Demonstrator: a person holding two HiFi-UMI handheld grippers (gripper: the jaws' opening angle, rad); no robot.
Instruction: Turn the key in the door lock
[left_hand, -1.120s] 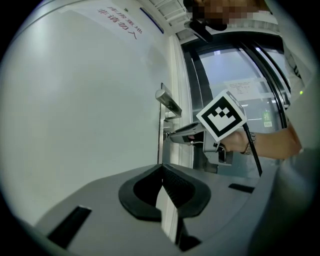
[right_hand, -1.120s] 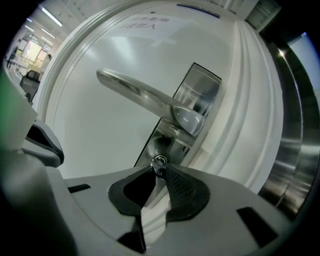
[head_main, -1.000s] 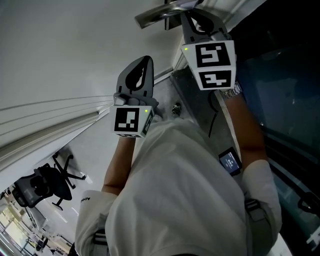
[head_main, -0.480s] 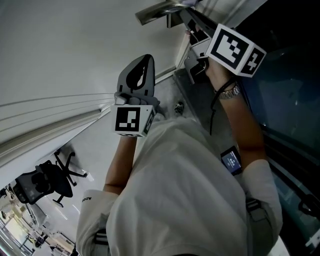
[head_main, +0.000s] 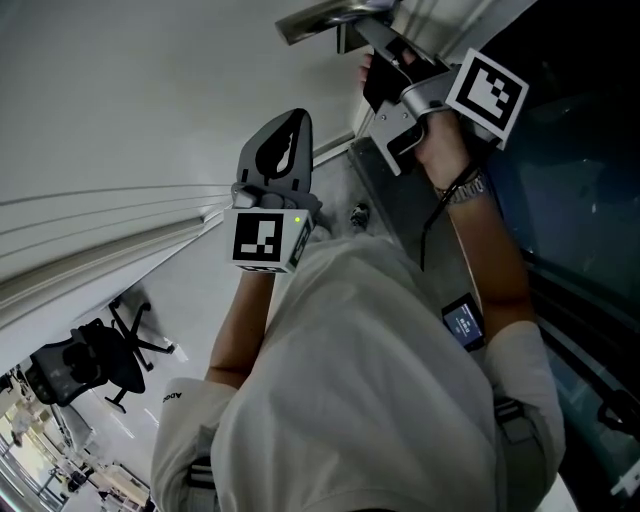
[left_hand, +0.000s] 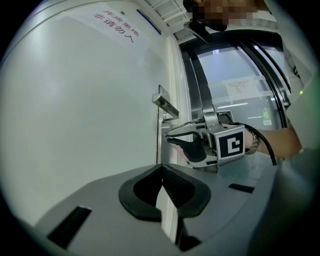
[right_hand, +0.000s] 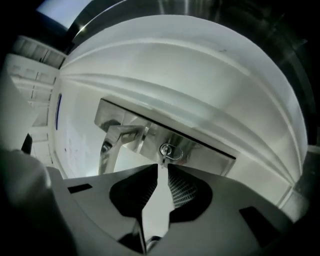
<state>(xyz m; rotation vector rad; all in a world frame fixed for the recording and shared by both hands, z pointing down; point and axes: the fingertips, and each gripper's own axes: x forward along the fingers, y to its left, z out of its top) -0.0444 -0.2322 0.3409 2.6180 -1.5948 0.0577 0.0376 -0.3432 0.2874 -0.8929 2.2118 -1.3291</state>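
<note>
1 key (right_hand: 166, 151) in 1 lock (right_hand: 200, 150), just below 1 handle (right_hand: 120, 135) on the door (left_hand: 75, 125). 2 tongs: right tongs (right_hand: 162, 167) just easing apart, key end loose between the pads; left tongs (left_hand: 161, 170) clenched, empty.

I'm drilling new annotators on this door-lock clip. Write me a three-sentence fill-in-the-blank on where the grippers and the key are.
1. The right gripper points at the ___ in the lock plate.
2. The shut jaws of the left gripper hold ___.
3. In the left gripper view, the lever handle sits ___ the right gripper.
Missing: key; nothing; above.
The right gripper's jaws have just been opening, with the key at their tips.
</note>
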